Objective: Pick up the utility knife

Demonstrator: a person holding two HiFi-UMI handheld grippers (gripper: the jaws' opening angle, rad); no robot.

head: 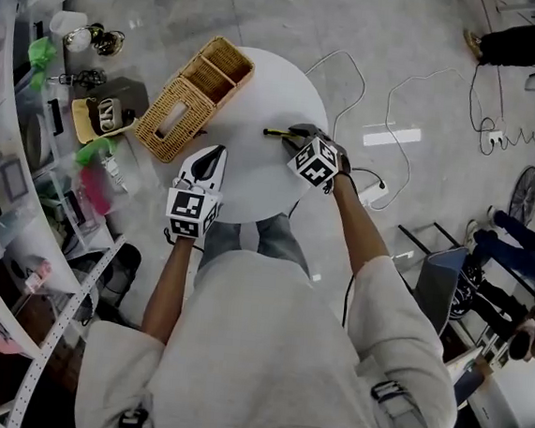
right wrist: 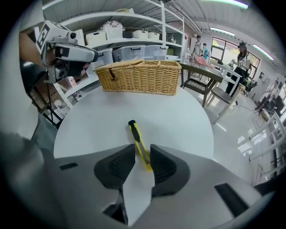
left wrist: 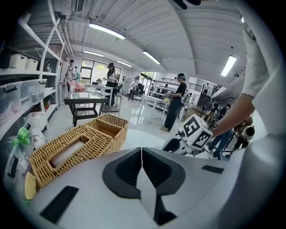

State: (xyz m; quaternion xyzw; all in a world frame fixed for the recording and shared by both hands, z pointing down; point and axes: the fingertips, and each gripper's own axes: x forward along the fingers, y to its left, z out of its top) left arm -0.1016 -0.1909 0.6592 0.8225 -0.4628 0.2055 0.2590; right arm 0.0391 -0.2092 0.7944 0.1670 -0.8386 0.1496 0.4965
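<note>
The utility knife (right wrist: 137, 138), yellow with a black end, lies flat on the round white table (head: 252, 183). In the head view the utility knife (head: 277, 133) shows at the table's right side. My right gripper (right wrist: 143, 153) points down over it with its jaws astride the knife's near end. A gap shows beside the blade body, so the pads do not press on it. In the head view the right gripper (head: 301, 133) sits right at the knife. My left gripper (left wrist: 141, 151) is shut and empty, hovering over the table's near-left edge (head: 213, 156).
A two-part wicker basket (head: 194, 98) stands on the table's far left. Shelves with bins and clutter (head: 30, 138) line the left side. Cables and a power strip (head: 374, 186) lie on the floor to the right. People stand farther back in the room.
</note>
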